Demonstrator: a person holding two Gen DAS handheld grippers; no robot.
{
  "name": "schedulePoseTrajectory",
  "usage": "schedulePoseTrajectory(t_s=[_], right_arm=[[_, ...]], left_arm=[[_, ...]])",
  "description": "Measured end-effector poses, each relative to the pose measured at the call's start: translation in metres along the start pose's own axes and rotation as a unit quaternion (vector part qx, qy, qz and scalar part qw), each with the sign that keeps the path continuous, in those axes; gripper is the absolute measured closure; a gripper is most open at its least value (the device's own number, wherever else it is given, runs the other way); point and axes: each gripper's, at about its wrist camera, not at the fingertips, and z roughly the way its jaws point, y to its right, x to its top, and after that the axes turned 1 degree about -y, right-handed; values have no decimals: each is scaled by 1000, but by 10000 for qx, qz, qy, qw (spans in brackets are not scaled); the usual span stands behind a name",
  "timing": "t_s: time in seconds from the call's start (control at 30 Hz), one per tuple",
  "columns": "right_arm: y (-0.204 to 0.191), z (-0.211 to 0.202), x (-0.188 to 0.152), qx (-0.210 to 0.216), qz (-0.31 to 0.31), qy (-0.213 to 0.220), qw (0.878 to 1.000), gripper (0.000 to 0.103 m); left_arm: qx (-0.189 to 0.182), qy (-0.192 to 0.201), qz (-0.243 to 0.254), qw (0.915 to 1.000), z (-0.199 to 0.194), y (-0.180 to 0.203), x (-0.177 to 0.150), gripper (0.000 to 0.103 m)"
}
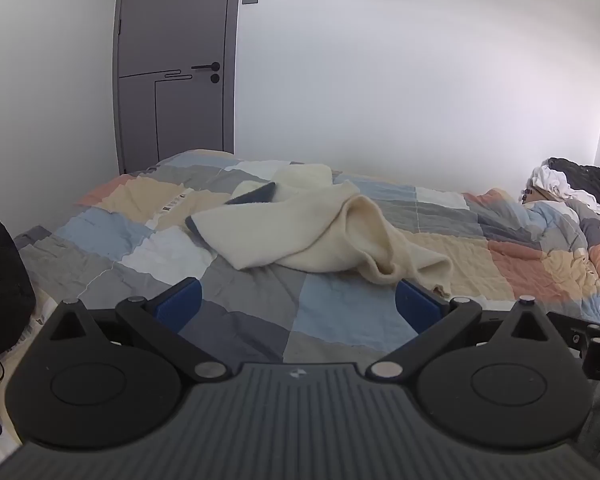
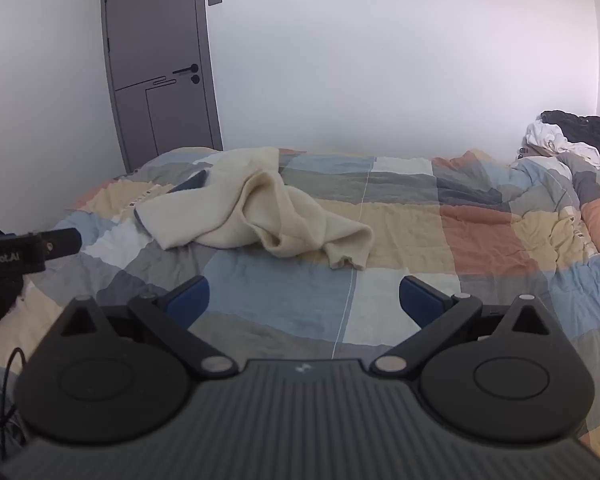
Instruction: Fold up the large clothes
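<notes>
On the patchwork bed [image 1: 112,236], at twelve o'clock, a cream garment [image 1: 300,224] is lying crumpled. Left gripper [image 1: 298,304] and right gripper [image 2: 304,300] are hovering wide open, empty; reaching for its edges probably comes next.

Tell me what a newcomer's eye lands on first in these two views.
First, the cream garment, crumpled mid-bed on the patchwork quilt, a dark blue edge showing at its far side. Next, the left gripper and right gripper, both open and empty, short of the garment. Behind stands a grey door; a clothes pile sits far right.
</notes>
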Motion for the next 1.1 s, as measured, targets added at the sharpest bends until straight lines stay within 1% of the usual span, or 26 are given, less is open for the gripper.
schedulePoseTrajectory(t_s=[0.03,0.27,1.1], right_arm=[[0,0,0,1,5,-3,10000,0],[-1,3,0,-12,13,-21,10000,0],[3,4,-2,-104,46,-68,9999,0]], left_arm=[[-8,-23,-20,10000,9,-5,2,0],[-7,-42,-42,10000,14,-6,0,0],[-17,-69,-65,10000,17,-6,0,0]])
